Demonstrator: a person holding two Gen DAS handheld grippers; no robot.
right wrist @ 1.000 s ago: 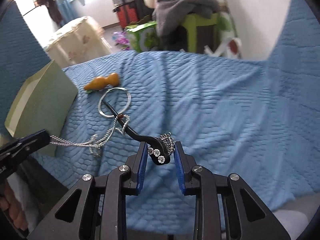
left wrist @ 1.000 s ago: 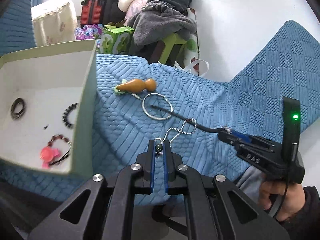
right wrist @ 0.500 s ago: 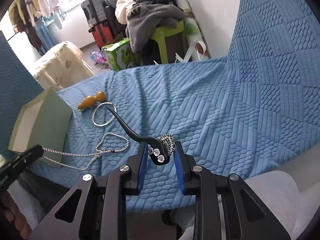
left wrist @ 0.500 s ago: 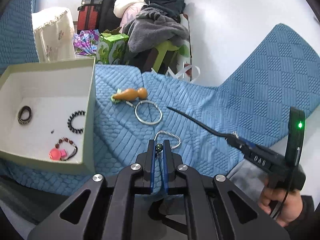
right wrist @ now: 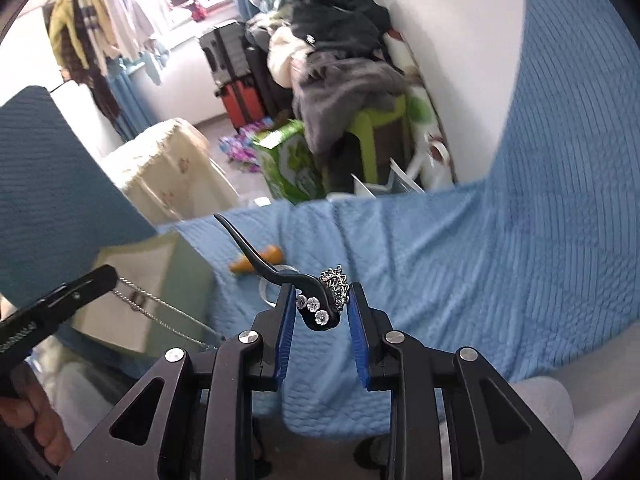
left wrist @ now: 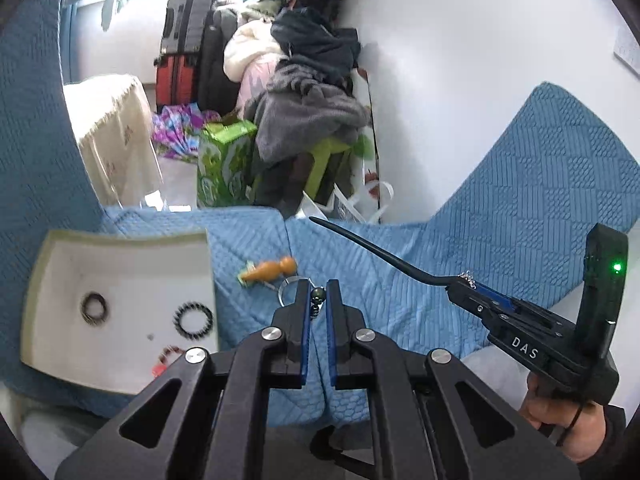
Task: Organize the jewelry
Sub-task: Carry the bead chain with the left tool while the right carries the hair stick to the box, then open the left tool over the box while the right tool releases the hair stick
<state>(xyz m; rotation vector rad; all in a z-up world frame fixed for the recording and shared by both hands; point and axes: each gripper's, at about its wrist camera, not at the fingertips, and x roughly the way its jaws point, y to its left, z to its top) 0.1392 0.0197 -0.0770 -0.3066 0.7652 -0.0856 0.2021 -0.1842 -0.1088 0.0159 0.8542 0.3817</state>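
My left gripper [left wrist: 318, 300] is shut on the dark bead of a silver chain necklace [left wrist: 318, 298], held high above the blue cover; the chain [right wrist: 160, 312] hangs down from it in the right wrist view. My right gripper [right wrist: 322, 308] is shut on a black hairpin [right wrist: 280, 276] with silver flowers, its thin point sticking forward; it also shows in the left wrist view [left wrist: 380, 256]. The pale green box [left wrist: 120, 264] lies below left, holding two dark rings and a red beaded piece. An orange gourd charm [left wrist: 272, 269] and a silver bangle [left wrist: 288, 286] lie on the cover.
The blue quilted cover [left wrist: 500, 240] rises as a backrest at right. Beyond its far edge are a green carton [left wrist: 224, 160], a stool piled with clothes [left wrist: 312, 108], suitcases [left wrist: 180, 64] and a cream covered seat [left wrist: 112, 128]. A white wall stands at right.
Both grippers have risen well above the cover. The necklace chain is lifted off the cover and free of the hairpin. The box now lies farther below.
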